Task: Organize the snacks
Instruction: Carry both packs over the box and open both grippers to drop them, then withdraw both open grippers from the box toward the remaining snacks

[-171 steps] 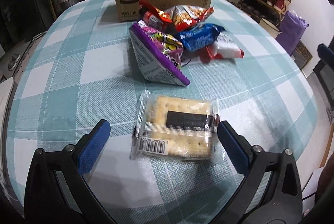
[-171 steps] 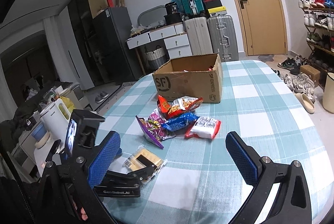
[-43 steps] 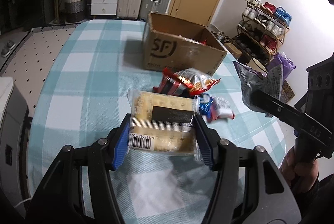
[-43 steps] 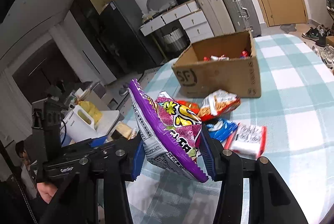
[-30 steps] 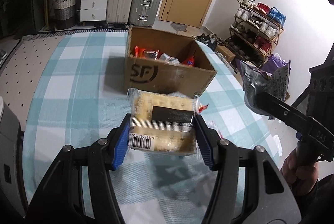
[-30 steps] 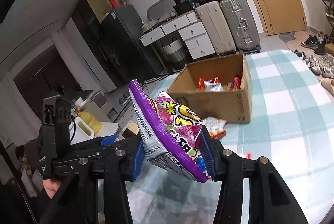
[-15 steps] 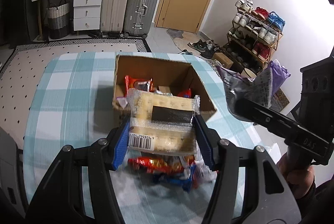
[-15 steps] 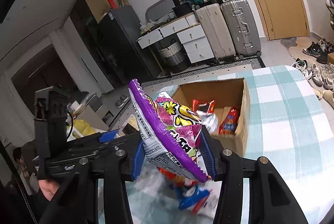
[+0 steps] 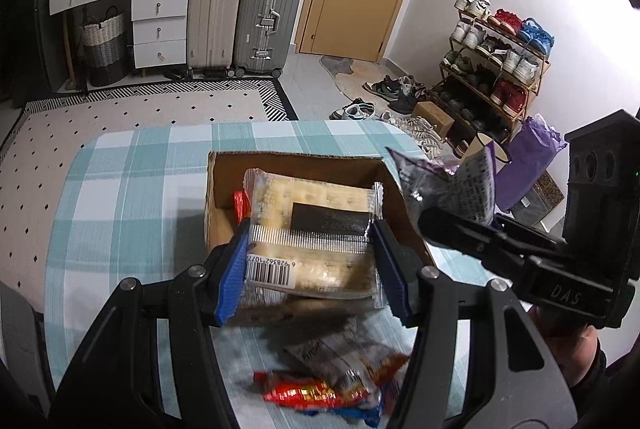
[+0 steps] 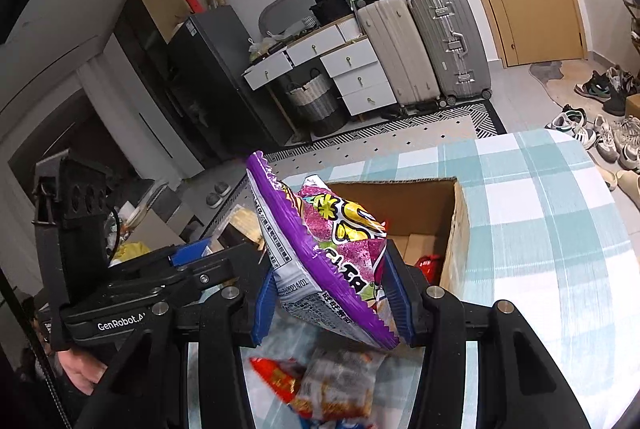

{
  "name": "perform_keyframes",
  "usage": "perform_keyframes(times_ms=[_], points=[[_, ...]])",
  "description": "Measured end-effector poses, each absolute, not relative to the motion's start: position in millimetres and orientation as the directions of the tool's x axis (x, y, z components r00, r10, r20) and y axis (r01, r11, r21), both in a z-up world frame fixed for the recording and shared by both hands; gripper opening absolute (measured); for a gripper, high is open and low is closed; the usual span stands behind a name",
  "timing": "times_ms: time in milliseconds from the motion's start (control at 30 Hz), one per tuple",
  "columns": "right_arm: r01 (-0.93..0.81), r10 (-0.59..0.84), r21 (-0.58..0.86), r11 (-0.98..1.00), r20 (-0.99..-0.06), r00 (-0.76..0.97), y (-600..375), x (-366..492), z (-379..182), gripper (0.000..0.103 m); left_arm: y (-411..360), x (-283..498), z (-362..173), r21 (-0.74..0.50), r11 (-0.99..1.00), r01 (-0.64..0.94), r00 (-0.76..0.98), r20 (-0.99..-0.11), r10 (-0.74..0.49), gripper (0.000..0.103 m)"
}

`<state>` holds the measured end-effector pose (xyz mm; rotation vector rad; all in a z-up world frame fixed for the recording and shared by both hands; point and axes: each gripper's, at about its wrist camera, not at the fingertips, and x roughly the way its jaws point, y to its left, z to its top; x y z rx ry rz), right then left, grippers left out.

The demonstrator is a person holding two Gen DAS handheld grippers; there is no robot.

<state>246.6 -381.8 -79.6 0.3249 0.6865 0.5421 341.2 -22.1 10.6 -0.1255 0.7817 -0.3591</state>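
My left gripper (image 9: 312, 265) is shut on a clear packet of crackers (image 9: 316, 229) with a barcode label. It hangs over the near wall of the open cardboard box (image 9: 218, 189). My right gripper (image 10: 332, 289) is shut on a purple snack bag (image 10: 332, 241), held above the same cardboard box (image 10: 456, 221). A red packet (image 10: 430, 263) lies inside the box. In the left wrist view the right gripper (image 9: 480, 233) and its bag come in from the right. Loose snack packets (image 9: 336, 381) lie on the checked tablecloth below the grippers.
The box stands on a table with a teal and white checked cloth (image 9: 120, 197), near its far edge. Beyond are suitcases (image 9: 240, 13), white drawers (image 9: 156, 21), a door and a shoe rack (image 9: 496, 69). A hand (image 10: 80, 369) holds the left gripper's handle.
Both grippers have moved forward over the table with their snacks. The box has come close under them, and the loose packets now lie below and behind the fingers.
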Motion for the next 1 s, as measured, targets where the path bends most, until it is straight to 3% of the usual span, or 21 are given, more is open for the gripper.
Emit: perform_keyframes(times_ms=[367,533,867,1000], points=[[-0.351,0.553,0.434,0.83,-0.554,0.623,-374,287,-108,0.051,-25,386,-14,-0.277,0.924,0.265,0.633,-0.672,-0.383,0.056],[-0.357,0.531,0.397,0.845,-0.559,0.637,-373,289,-113,0.079,-22,390,-15,-0.252,0.936,0.245,0.657,-0.667,-0.352,0.068],[-0.346,0.508,0.382,0.857,-0.522,0.685,-393,262,-99,0.079,-14,361,-12,-0.232,0.946,0.228,0.665,-0.672,-0.325,0.071],[-0.356,0.508,0.371,0.858,-0.505,0.698,-394,244,-89,0.081,-12,343,-8,-0.219,0.952,0.215,0.677,-0.669,-0.307,0.078]])
